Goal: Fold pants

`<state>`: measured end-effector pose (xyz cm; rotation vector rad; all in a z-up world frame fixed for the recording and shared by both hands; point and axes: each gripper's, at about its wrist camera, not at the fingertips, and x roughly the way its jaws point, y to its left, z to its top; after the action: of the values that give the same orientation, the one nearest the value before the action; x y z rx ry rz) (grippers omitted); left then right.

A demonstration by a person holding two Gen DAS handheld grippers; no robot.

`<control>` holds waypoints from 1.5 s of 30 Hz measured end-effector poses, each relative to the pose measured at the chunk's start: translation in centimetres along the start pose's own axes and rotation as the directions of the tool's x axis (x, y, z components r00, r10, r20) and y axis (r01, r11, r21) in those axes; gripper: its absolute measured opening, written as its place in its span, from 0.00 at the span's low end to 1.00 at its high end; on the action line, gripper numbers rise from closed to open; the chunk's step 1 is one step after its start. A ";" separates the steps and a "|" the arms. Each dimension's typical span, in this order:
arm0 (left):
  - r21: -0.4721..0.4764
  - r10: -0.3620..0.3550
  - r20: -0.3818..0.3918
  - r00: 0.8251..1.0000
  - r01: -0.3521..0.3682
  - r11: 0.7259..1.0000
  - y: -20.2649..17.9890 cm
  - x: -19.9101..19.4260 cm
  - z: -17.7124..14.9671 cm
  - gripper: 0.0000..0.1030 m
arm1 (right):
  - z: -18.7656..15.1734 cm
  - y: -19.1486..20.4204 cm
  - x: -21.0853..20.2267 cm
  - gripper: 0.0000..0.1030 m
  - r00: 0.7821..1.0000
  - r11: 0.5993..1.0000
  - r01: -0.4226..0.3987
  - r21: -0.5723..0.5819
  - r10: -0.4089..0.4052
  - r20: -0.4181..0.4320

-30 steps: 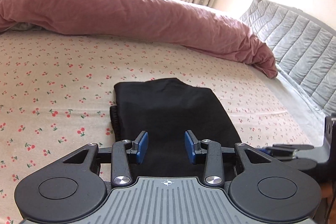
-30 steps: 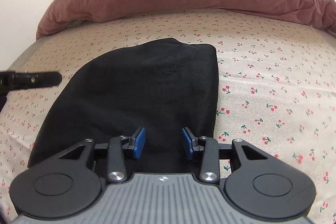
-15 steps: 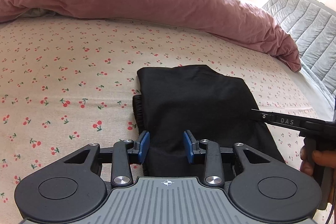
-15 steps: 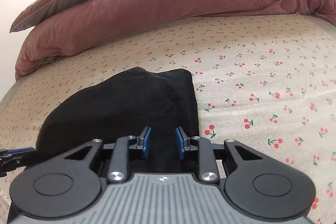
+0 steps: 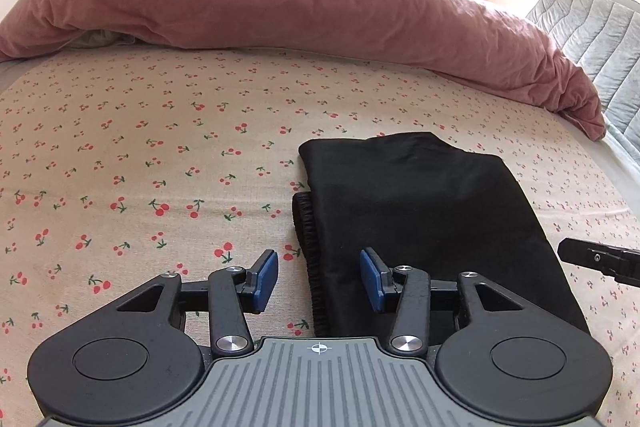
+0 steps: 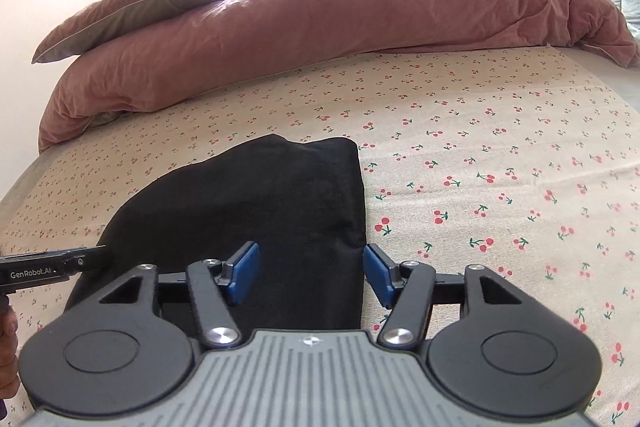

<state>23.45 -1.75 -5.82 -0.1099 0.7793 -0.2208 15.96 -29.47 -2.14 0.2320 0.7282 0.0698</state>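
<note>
Between pads: left hand-held gripper [image 5: 318, 281] spread wide, empty, straddling the near-left elastic edge of the folded black fabric pants [image 5: 432, 223].
Right hand-held gripper [image 6: 310, 277]: wide, empty, over the pants' near-right edge.
Bed: cherry-print sheet [image 5: 140, 155] carries the pants.
Progress: compact rectangle; probably finished, or one fold left.

Black pants [image 5: 424, 227], folded into a flat, compact rectangle. Elastic waistband edge [image 5: 306, 239] pokes out from under the top layer, between the left fingers [image 5: 266, 275]. Opposite long edge lies between the right fingers [image 6: 240, 273], top unwrinkled.
</note>
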 end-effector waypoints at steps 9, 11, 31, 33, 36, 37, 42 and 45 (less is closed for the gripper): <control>-0.124 -0.139 -0.068 0.988 0.130 0.984 0.8 2.0 -0.5 0.67 | -0.4 -1.8 1.4 0.54 0.996 0.992 -0.013 0.128 0.024 -0.085; -0.152 -0.165 -0.068 0.984 0.154 0.976 1.0 2.5 -0.4 0.71 | -0.7 -2.4 1.9 0.54 0.993 0.986 -0.027 0.164 0.044 -0.105; -0.240 -0.227 0.063 0.972 0.235 0.942 3.3 5.7 2.6 0.20 | 2.3 0.3 7.4 0.00 0.998 1.000 -0.028 0.003 0.028 0.048; -0.251 -0.243 0.062 0.968 0.251 0.935 3.8 6.2 2.6 0.21 | 2.4 0.0 7.9 0.00 0.999 0.999 -0.028 0.028 0.027 0.028; -0.264 -0.234 0.043 0.971 0.237 0.935 4.1 6.2 2.6 0.28 | 2.2 -0.4 7.7 0.05 1.000 0.998 -0.027 0.064 0.027 0.006; -0.263 -0.228 0.040 0.973 0.230 0.937 4.1 6.1 2.6 0.29 | 2.2 -0.5 7.5 0.16 1.000 0.998 -0.021 0.067 0.021 -0.003; -0.201 -0.123 0.066 0.990 0.134 0.970 3.1 3.1 2.8 0.35 | 1.9 0.8 4.9 0.40 0.999 0.999 0.038 0.019 -0.038 0.010; -0.161 -0.006 0.112 0.994 0.024 0.987 2.0 0.0 2.7 0.64 | 1.7 2.3 1.9 0.51 0.997 0.998 0.052 -0.025 -0.051 0.064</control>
<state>25.71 0.26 -4.27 -0.2796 0.6847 -0.1637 18.60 -27.28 -1.61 0.1891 0.6694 0.0229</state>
